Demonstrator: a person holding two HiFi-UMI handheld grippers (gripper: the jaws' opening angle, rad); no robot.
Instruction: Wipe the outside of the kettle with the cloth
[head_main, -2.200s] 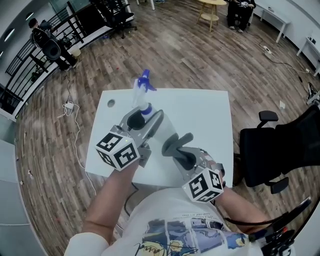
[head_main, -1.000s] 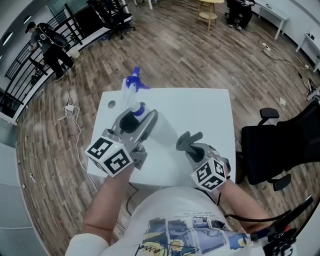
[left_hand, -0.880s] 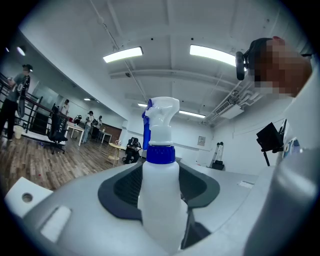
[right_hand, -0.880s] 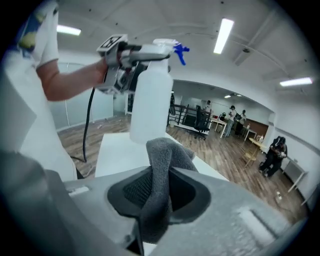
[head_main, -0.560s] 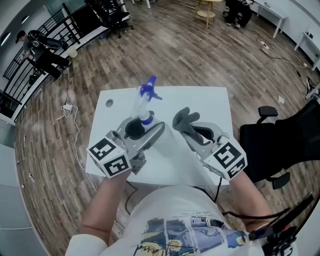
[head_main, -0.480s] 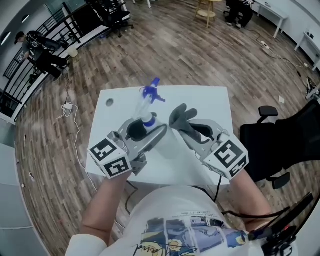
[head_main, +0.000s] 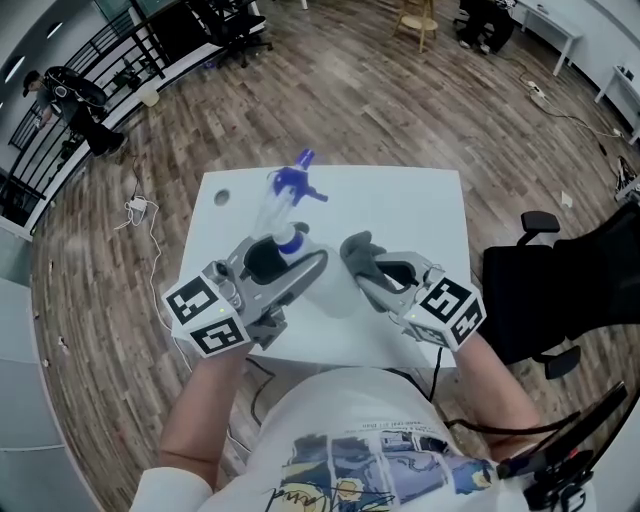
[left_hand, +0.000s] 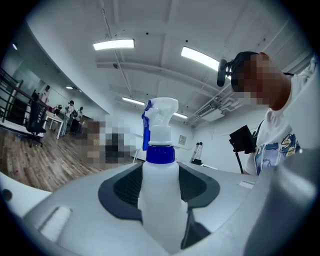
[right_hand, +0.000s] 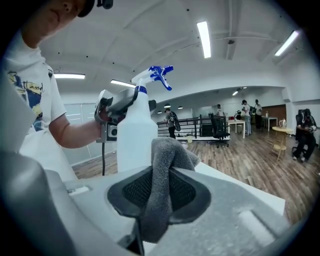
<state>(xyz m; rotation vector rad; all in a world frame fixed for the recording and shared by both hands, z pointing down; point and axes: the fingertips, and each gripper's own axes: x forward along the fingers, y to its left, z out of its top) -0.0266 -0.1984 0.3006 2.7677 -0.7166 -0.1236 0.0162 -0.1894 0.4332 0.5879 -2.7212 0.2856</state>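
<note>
Above the white table (head_main: 420, 215), the left gripper (head_main: 285, 262) clamps a spray bottle (head_main: 284, 205) close beside the grey cloth (head_main: 358, 255) pinched in the right gripper (head_main: 380, 276), probably to dampen it.

White square table (head_main: 420, 210) on a brown wood-plank floor (head_main: 350, 90).
Black office chair (head_main: 570, 290) at 3 o'clock; black metal railing (head_main: 30, 150) at 10 o'clock.

Head view steeply down over table (head_main: 400, 210), gripper views close-up (all share spray bottle (left_hand: 159, 195))
</note>
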